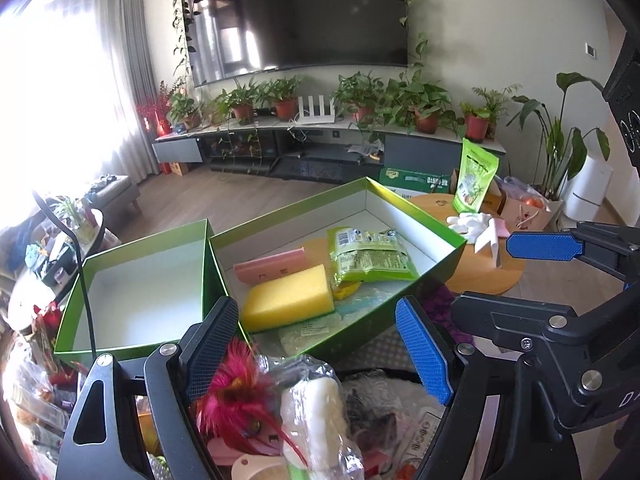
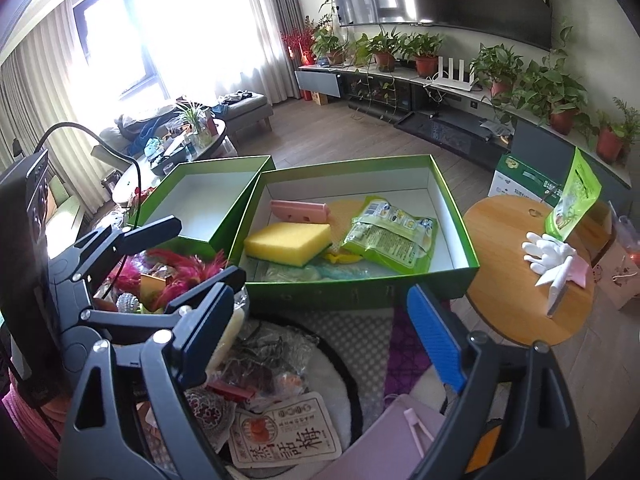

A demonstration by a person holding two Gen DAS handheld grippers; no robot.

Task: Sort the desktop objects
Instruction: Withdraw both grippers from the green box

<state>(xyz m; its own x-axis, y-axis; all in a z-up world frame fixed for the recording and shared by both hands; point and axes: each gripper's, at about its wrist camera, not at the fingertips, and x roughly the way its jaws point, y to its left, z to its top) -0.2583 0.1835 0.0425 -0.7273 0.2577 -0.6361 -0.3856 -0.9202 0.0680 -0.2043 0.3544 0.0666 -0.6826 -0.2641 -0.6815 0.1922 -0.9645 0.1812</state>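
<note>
- Left gripper (image 1: 320, 350) hangs wide open, empty, over a cluttered pile.
- Right gripper (image 2: 332, 336) likewise gapes empty.
- Yellow sponge (image 1: 290, 298) lies inside the green box (image 1: 436, 276).

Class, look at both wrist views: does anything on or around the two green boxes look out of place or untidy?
Yes. One green box holds the sponge and snack packet; the other green box looks empty. Unsorted clutter, including pink feathers, lies heaped in front.

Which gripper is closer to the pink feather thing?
Left. The left gripper hangs open right over the pink feather toy. The right gripper is open too, off to the toy's right, above other clutter.
</note>
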